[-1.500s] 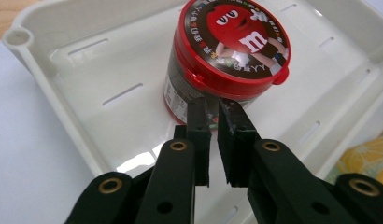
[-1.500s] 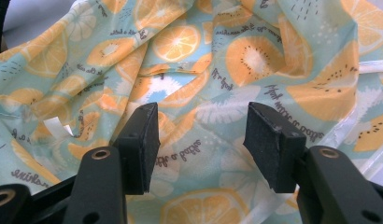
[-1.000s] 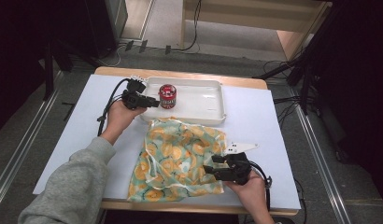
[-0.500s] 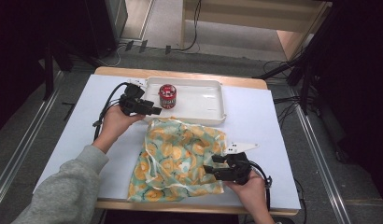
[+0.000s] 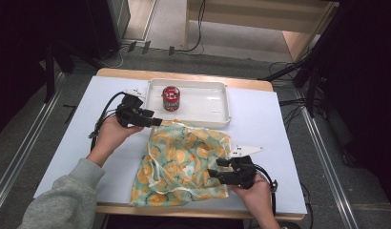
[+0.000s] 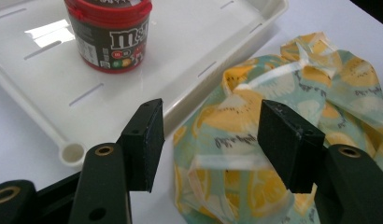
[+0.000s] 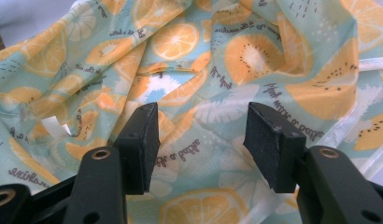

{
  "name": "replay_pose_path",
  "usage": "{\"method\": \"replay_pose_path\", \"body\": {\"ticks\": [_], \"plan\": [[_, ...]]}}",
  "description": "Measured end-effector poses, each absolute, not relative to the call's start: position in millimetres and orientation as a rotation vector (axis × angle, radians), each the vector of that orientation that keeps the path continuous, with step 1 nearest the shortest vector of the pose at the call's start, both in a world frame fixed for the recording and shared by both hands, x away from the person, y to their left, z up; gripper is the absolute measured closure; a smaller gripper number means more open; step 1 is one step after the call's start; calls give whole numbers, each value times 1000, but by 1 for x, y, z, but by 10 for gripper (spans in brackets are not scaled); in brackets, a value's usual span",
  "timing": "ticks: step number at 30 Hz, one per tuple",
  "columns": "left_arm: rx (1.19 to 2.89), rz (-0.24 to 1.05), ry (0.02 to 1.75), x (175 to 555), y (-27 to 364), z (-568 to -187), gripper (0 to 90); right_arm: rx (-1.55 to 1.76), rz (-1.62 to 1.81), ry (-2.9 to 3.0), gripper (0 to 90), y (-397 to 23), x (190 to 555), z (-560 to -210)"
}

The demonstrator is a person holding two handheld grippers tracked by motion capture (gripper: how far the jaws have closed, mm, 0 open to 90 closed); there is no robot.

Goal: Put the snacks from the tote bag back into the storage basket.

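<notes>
A soft drawstring bag of pale turquoise fabric printed with orange and kiwi slices (image 5: 184, 164) is seen lying flat and crumpled on the white tabletop (image 5: 274, 124), in the near middle of the scene. Its long axis is laid from the near left to the far right, and the gathered mouth with its white cord is pointed toward the far side, at the tray. Just beyond that far edge a white rectangular plastic tray (image 5: 208, 107) is set, with its long side running left to right; whether the fabric touches the tray's near wall cannot be told. Inside the tray, toward its left end, a small round candy tub with a red lid and a dark label (image 5: 171, 98) is stood upright, apart from the bag. The left gripper (image 5: 155, 122) is held at the bag's far left corner, between the bag and the tray's left end, pointing right; its fingers (image 6: 145, 142) have just been opening and are spread apart above the cloth with nothing pressed between them. The right gripper (image 5: 215, 168) is rested at the bag's near right corner, pointing left over the fabric; its fingers (image 7: 140, 144) are released, standing wide over the printed cloth with no fold caught between the pads. A thin white pointed strip (image 5: 248, 150) is seen on the tabletop just right of the bag, beyond the right gripper. Dark cables are trailed from both grippers toward the person's hands.
</notes>
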State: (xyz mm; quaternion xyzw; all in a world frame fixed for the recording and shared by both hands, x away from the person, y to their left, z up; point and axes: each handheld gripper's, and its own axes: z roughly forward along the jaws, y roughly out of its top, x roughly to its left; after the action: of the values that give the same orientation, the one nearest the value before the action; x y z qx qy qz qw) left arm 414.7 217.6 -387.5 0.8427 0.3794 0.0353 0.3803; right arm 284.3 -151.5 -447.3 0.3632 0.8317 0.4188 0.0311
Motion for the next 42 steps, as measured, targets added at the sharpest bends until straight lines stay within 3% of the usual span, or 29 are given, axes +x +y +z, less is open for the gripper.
{"method": "replay_pose_path", "body": {"ticks": [42], "plan": [[2082,104,975,330,259,-410,387,1114,1297,2569,461,-150,284,-447]]}}
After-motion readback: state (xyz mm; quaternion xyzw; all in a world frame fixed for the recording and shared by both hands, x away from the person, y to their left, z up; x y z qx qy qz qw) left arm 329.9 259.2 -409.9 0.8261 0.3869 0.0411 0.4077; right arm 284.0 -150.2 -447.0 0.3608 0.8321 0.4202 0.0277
